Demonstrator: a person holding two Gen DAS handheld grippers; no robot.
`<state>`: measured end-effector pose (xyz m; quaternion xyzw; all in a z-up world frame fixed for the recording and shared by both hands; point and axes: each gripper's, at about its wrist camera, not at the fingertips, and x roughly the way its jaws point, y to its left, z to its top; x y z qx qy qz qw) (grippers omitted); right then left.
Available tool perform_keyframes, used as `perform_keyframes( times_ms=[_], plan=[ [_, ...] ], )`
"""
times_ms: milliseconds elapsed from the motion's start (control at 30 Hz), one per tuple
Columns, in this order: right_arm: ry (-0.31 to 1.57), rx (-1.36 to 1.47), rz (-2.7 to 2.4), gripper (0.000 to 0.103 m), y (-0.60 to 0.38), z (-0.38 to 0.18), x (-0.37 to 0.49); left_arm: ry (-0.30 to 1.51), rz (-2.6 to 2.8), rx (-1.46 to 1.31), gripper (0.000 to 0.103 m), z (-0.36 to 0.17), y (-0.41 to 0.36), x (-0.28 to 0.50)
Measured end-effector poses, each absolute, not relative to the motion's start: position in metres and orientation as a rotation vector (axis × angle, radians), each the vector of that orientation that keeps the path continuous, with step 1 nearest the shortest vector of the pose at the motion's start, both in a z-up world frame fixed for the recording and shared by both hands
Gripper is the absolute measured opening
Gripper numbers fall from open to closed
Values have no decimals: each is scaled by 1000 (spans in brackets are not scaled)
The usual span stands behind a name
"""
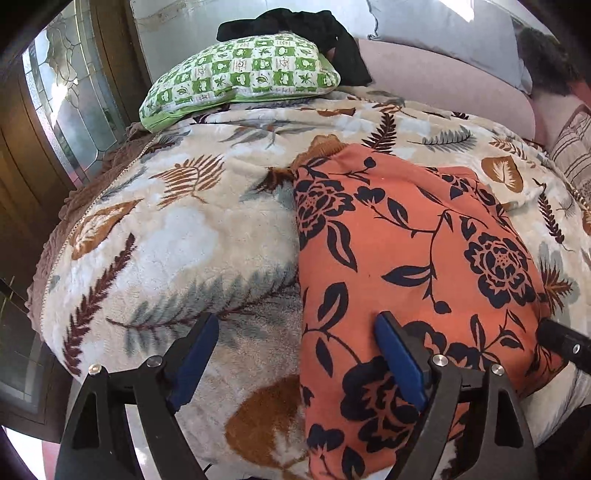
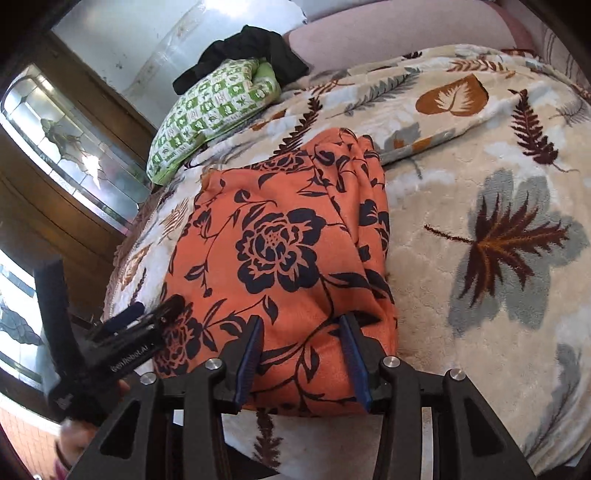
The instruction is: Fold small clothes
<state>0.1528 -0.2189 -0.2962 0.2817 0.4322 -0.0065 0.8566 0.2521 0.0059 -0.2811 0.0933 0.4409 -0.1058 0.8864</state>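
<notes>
The orange cloth with dark navy flowers (image 1: 413,251) lies folded on the leaf-patterned fleece blanket (image 1: 177,236) that covers the bed, near the bed's front edge. In the right wrist view the same orange cloth (image 2: 280,240) shows gathered folds along its right side, and its near edge reaches almost to the edge of the blanket (image 2: 480,229).

The left gripper (image 1: 295,354) stands wide. Its left finger is over the bare blanket, and its right finger is over the cloth; the left edge of the cloth runs between them. I cannot see the pads pressing on anything. In the right wrist view the left gripper (image 2: 147,314) appears at the left corner of the cloth.

The right gripper (image 2: 301,350) is about half open, and the near right part of the cloth lies between its two blue pads (image 2: 251,354). Whether the pads really pinch the fabric, I cannot tell. In the left wrist view only a black part of the right gripper (image 1: 565,343) is visible at the right edge of the cloth.

Farther back on the bed lies a green and white checked pillow (image 1: 240,74), and a black garment (image 1: 295,26) lies on and behind it. Behind them are a pink bolster cushion (image 1: 443,77) and a grey pillow (image 1: 443,26). On the left stands a wooden door with patterned glass (image 1: 55,96).
</notes>
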Motion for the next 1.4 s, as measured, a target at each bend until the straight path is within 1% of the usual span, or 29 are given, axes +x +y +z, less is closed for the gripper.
perform_keyframes(
  times_ms=[67,233,300,367,433,500,600,733,967,1267,1400],
  plan=[
    [903,596,-21,47,-220,-284,149,878,-197,194,87,-268,9,243],
    [809,479,-54,48,-205,-235,130,790,-206,157,87,-230,19,219],
    [765,440,-77,55,-200,-215,121,745,-203,141,87,-210,24,210],
    [715,387,-107,59,-192,-192,110,709,-191,135,87,-189,28,200],
    [674,350,-121,60,-186,-172,100,672,-185,133,87,-170,32,191],
    [648,320,-133,65,-180,-156,91,643,-187,131,87,-153,35,183],
    [620,295,-153,66,-172,-139,74,597,-191,116,87,-129,41,168],
    [607,267,-168,67,-164,-126,57,548,-202,111,87,-103,45,150],
    [574,237,-180,67,-153,-112,38,505,-210,98,87,-73,50,129],
    [539,280,-220,67,-146,-103,31,472,-187,111,87,-57,59,116],
    [539,311,-227,70,-144,-102,32,465,-184,113,87,-54,64,112]
  ],
)
